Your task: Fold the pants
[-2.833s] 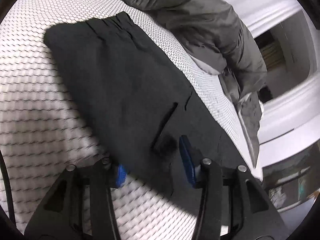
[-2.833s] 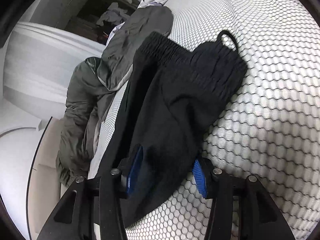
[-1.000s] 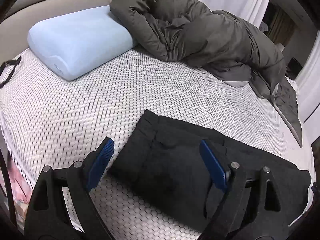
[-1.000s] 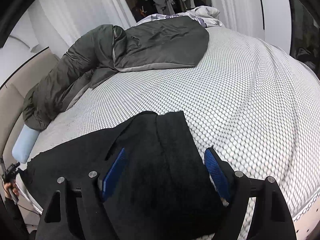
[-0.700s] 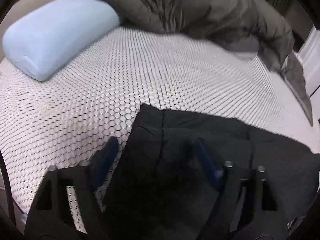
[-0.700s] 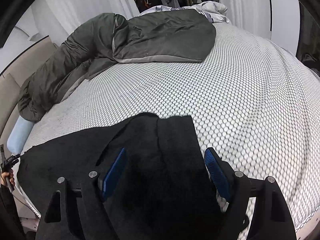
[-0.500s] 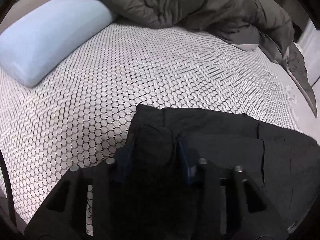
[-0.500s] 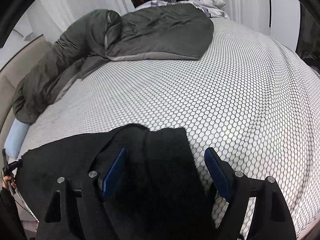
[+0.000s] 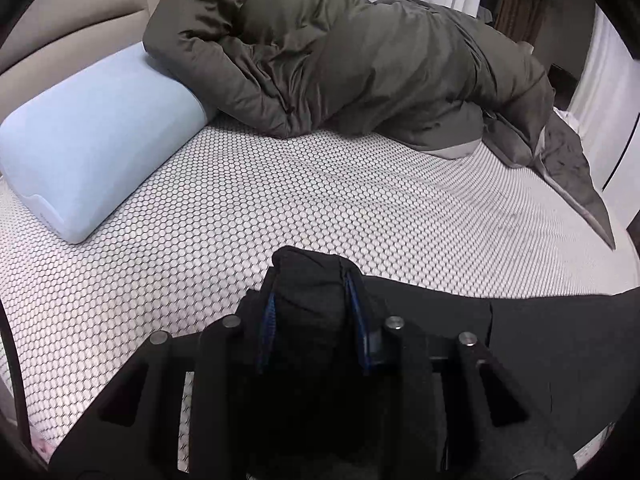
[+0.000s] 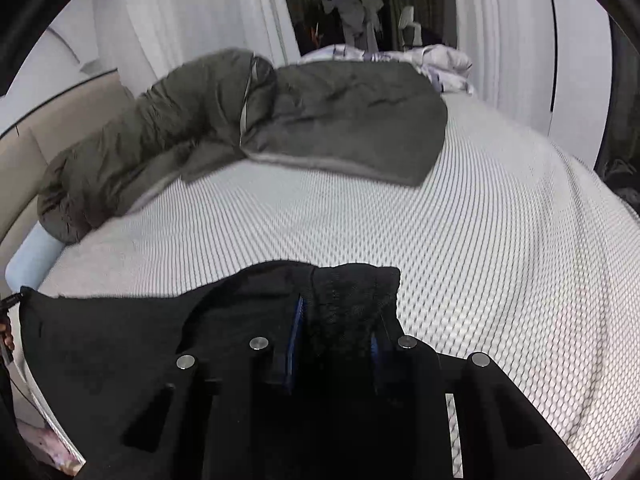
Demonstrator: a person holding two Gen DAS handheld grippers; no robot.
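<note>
Black pants (image 9: 560, 340) lie along the near edge of a bed with a white hexagon-patterned cover (image 9: 280, 200). My left gripper (image 9: 312, 300) has a bunched-up end of the pants between its blue pads; its jaws are closing and the pads press the fabric. In the right wrist view the pants (image 10: 120, 340) stretch off to the left. My right gripper (image 10: 340, 316) holds the other end, jaws closing, with a hump of fabric squeezed between the pads. Both bunches are raised slightly off the cover.
A grey-green duvet (image 9: 360, 68) is heaped across the far side of the bed, beside a pale blue pillow (image 9: 92, 136) at the left. The duvet (image 10: 320, 120) also fills the far side in the right wrist view. White curtains and walls stand behind.
Both grippers went from wide open over the pants' ends to closed on bunched fabric, the left first. Both moved forward across the bed, and the fabric now humps up between the pads.
</note>
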